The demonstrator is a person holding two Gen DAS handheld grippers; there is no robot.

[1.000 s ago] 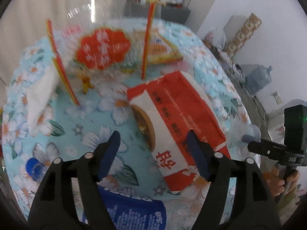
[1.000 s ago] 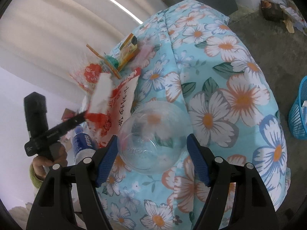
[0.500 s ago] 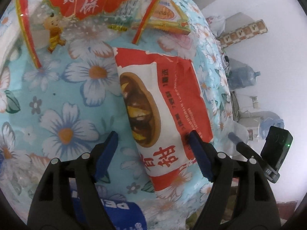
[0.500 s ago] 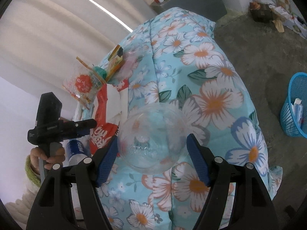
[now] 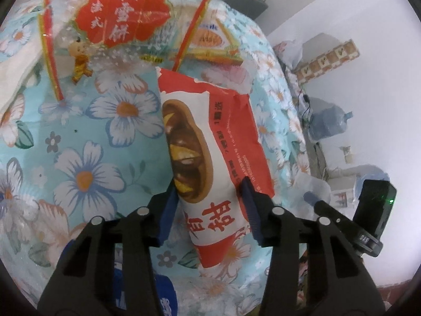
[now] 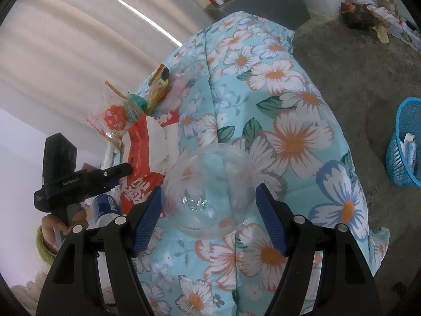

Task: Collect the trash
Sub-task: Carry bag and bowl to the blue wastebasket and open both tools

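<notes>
A red and white snack bag [image 5: 208, 158] lies on the floral tablecloth [image 5: 79, 158]. My left gripper [image 5: 209, 205] has its jaws closed against both sides of the bag's near end. The bag also shows in the right wrist view [image 6: 139, 158]. My right gripper [image 6: 208, 216] holds a clear plastic cup [image 6: 208, 194] between its jaws, above the table. A blue trash basket [image 6: 405, 144] stands on the floor at the far right.
A clear red-printed wrapper [image 5: 118, 21] and an orange-yellow packet [image 5: 210, 39] lie at the far side. A blue Pepsi bottle [image 6: 106, 208] lies near the left gripper. A grey cabinet [image 6: 257, 2] stands beyond the table. Water jugs [image 5: 329, 123] stand by the wall.
My left gripper moved down over the snack bag and its jaws closed in on the bag's near end. My right gripper kept the cup and swung slightly, bringing the blue basket into view.
</notes>
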